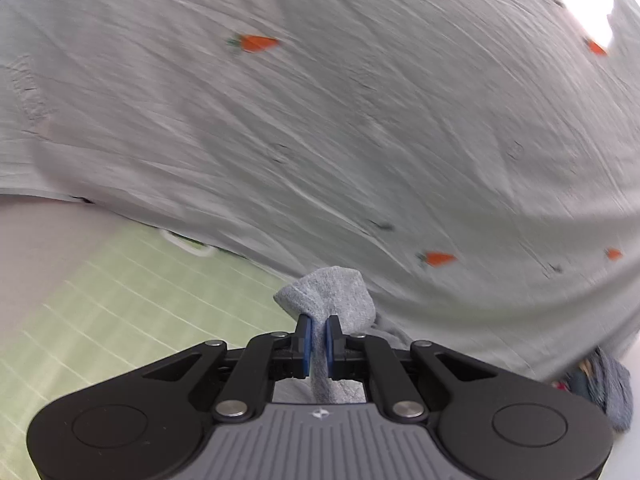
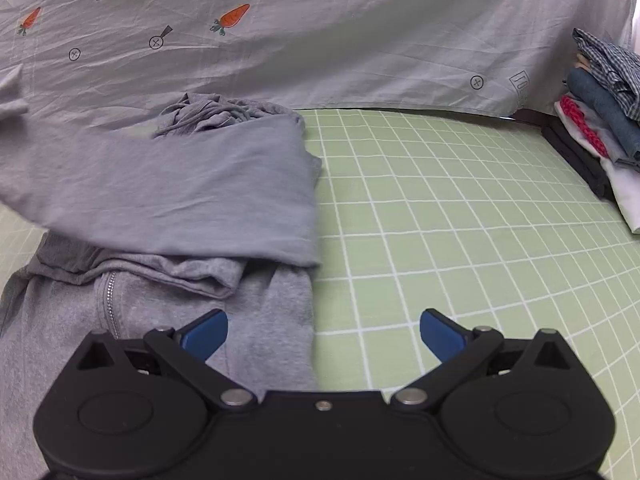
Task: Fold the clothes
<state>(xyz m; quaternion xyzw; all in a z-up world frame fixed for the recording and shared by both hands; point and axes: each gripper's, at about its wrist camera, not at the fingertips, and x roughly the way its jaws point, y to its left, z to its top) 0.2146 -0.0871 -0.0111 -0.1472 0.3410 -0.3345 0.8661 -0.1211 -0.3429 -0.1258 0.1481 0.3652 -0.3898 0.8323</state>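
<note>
Left tongs (image 1: 319,340) pinched tight on a bunched fold of grey knit (image 1: 332,300). Looks like a cuff or sleeve end of the grey zip hoodie (image 2: 160,320), judging by the matching cloth. The fabric puckers above the blue pads (image 1: 306,344) and trails down between them.

Right tongs (image 2: 323,332) spread wide, holding nothing, hovering over the hoodie's right edge where it meets the green grid sheet (image 2: 460,220).

The hoodie lies flat just ahead of the right tongs, zipper (image 2: 110,304) showing at left. A sleeve (image 2: 168,188) is draped across the body, partly lifted, blurred at its left end. The bunched hood (image 2: 224,114) sits just beyond it.

Handling, my read: soft fleece, limp, light to medium weight, not slippery. It won't hold a crease by itself and sags from any single pinch. Take hold at the doubled seams: cuff, hem corner, shoulder. Avoid the zipper, pads could skid on it.

Far side: pale carrot-print sheet (image 2: 320,40) hanging as a backdrop. A stack of folded clothes (image 2: 596,120) sits far right, well apart from the hoodie.
</note>
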